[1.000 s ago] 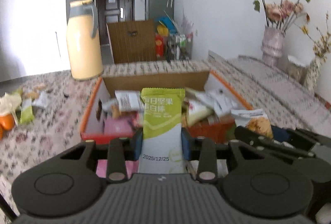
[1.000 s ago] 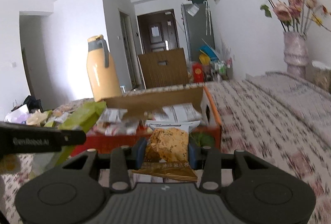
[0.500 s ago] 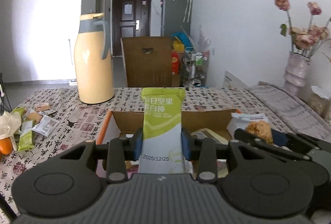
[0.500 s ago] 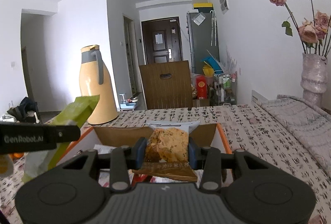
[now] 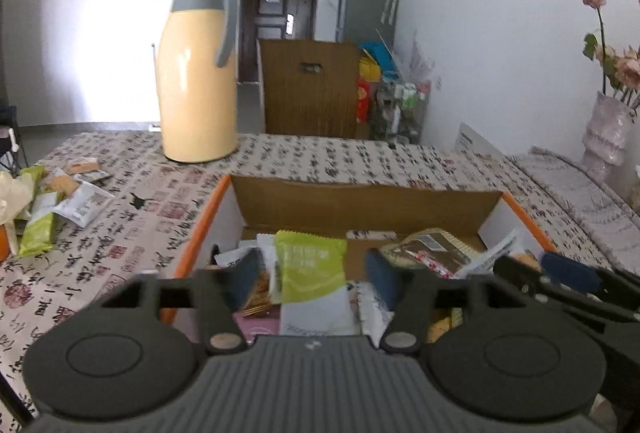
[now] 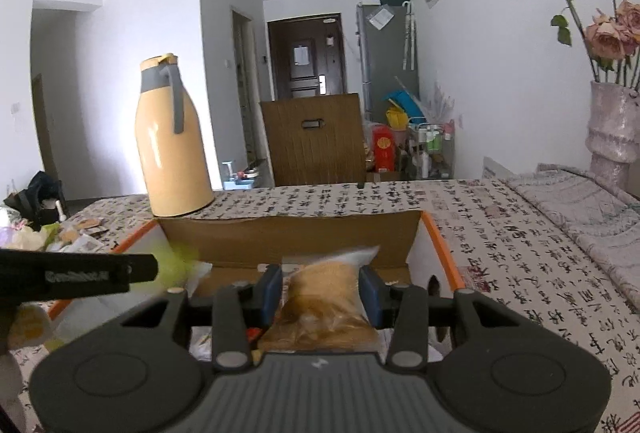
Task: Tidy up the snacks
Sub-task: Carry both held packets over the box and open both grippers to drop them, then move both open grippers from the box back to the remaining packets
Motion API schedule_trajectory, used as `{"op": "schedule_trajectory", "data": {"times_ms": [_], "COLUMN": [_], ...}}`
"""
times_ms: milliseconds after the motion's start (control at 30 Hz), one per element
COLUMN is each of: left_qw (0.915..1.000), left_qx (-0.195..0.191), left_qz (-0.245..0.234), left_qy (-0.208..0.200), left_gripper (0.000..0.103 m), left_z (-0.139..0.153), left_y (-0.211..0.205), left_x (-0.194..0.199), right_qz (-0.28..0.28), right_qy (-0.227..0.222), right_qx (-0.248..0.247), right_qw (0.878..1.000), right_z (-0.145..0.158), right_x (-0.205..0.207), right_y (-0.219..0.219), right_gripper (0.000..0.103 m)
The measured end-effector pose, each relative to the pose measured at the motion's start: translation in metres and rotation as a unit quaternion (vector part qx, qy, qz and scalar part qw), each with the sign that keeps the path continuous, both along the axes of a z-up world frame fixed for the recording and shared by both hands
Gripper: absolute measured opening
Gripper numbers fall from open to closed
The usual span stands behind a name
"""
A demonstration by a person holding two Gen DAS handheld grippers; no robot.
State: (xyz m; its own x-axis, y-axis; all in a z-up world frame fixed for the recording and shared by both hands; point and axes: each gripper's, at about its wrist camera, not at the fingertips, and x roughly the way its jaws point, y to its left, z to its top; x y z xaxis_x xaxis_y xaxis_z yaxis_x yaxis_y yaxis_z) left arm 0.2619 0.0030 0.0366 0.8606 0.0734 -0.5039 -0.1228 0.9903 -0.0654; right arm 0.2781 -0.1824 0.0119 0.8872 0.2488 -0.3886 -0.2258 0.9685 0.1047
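An orange-rimmed cardboard box (image 5: 200,229) (image 6: 440,245) holding several snack packets lies right under both grippers. My left gripper (image 5: 314,273) hovers over it, its jaws opening wide. A green and white snack bar (image 5: 312,273) stands loose between them and touches neither pad. My right gripper (image 6: 320,293) is over the box's right half and its jaws are also opening. A blurred packet of brown cookies (image 6: 328,297) sits between its blue pads (image 6: 272,291), slipping down. The right gripper's fingers (image 5: 568,273) show at the right edge of the left wrist view.
A tall yellow thermos jug (image 5: 196,73) stands behind the box on the patterned tablecloth (image 5: 132,217). Loose snack packets (image 5: 40,225) lie at the far left. A vase of dried roses (image 6: 612,129) stands at the right. A wooden chair back (image 6: 316,137) rises beyond the table.
Both grippers have come in over the box and spread their jaws. The green bar has dropped lower between the left jaws. The cookie packet has come loose and blurred in the right ones.
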Motion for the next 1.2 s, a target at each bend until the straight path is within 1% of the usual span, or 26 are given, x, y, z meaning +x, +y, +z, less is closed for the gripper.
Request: {"op": "schedule_trajectory", "data": {"times_ms": [33,67,100,133,233,333,533,800,1000,1200], "left_qw": [1.0000,0.9998,0.9997,0.9996,0.9995,0.9996,0.9994,0.9994,0.9996,0.9999], "left_qx": [0.002,0.004,0.003,0.000,-0.002,-0.007,-0.009,-0.009,-0.005,-0.002], "left_qz": [0.007,0.014,0.017,0.019,0.023,0.020,0.022,0.019,0.012,0.009], "left_qy": [-0.007,-0.012,-0.017,-0.020,-0.021,-0.019,-0.027,-0.029,-0.024,-0.006], "left_gripper": [0.092,0.099,0.102,0.103,0.103,0.103,0.103,0.103,0.103,0.103], "left_z": [0.001,0.003,0.004,0.006,0.008,0.011,0.025,0.041,0.038,0.022], "left_y": [0.001,0.002,0.002,0.003,0.003,0.004,0.002,0.005,0.011,0.019], "left_x": [-0.001,-0.003,-0.005,-0.006,-0.008,-0.008,-0.017,-0.049,-0.080,-0.106], "right_qz": [-0.004,-0.009,-0.014,-0.018,-0.025,-0.033,-0.037,-0.035,-0.022,-0.010], "right_qy": [0.001,0.000,-0.002,-0.002,-0.004,0.000,-0.005,-0.012,-0.006,0.014], "right_qx": [0.001,0.001,0.000,0.001,0.006,0.008,0.011,0.007,-0.004,-0.012], "right_qw": [1.000,1.000,1.000,1.000,1.000,0.999,0.999,0.999,1.000,1.000], "right_z": [-0.001,-0.001,-0.002,-0.001,-0.001,0.000,0.009,0.024,0.022,0.010], "right_x": [0.000,-0.001,-0.001,-0.002,-0.003,-0.002,-0.007,-0.036,-0.070,-0.098], "right_y": [-0.001,-0.001,-0.003,-0.004,-0.007,-0.008,-0.011,-0.012,-0.009,-0.004], "right_gripper": [0.062,0.068,0.077,0.086,0.100,0.101,0.101,0.101,0.101,0.100]}}
